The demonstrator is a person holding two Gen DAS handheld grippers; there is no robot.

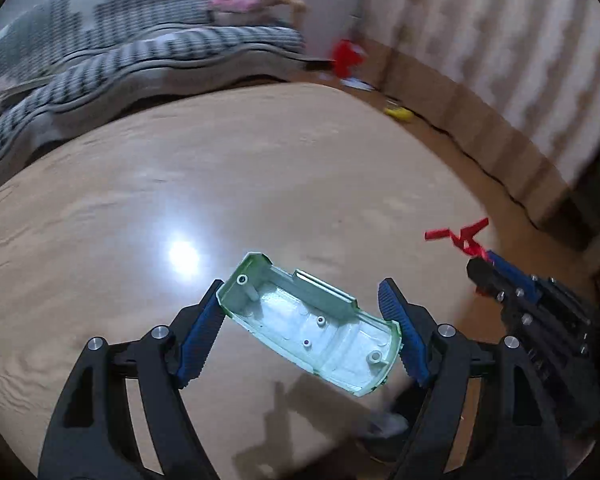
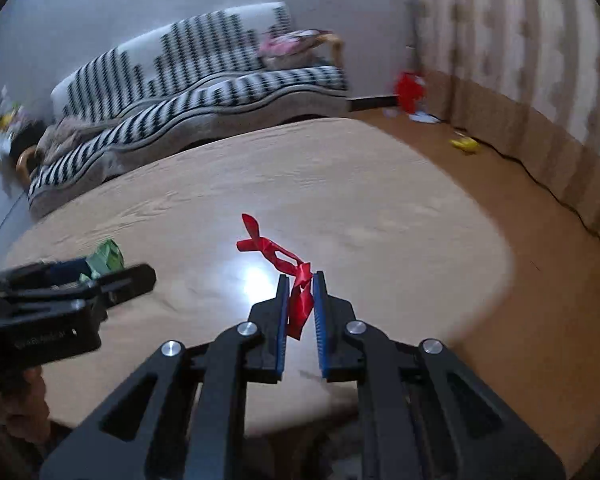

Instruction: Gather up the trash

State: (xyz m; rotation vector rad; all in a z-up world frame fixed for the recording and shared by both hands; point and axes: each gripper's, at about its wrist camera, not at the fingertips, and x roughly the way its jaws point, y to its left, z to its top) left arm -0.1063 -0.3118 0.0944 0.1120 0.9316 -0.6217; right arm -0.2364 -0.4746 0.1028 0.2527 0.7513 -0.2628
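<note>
Trash in both: my left gripper [image 1: 304,320] pinches green plastic shell [image 1: 312,326], right gripper [image 2: 300,308] pinches red ribbon [image 2: 296,280]; no bin in view, dropping off still to do.

Plastic shell [image 1: 312,328]: pale mint green, whitish inside. Ribbon [image 2: 288,268]: bright red. Left tool [image 1: 304,320] and right tool [image 2: 300,308]: black arms, blue ribbed pads [image 1: 200,336], silver bolts. Counter [image 1: 260,168]: light tan wood grain, white glare spot. Sofa [image 2: 188,92]: black-and-white stripes, white back. Curtain [image 2: 520,40] at right: beige-and-cream stripes, brown lower band. Floor [image 2: 540,280]: orange-brown. Far floor: red heap [image 2: 410,86], yellow thing [image 2: 464,145]. Pink bundle [image 2: 292,42] on sofa.
</note>
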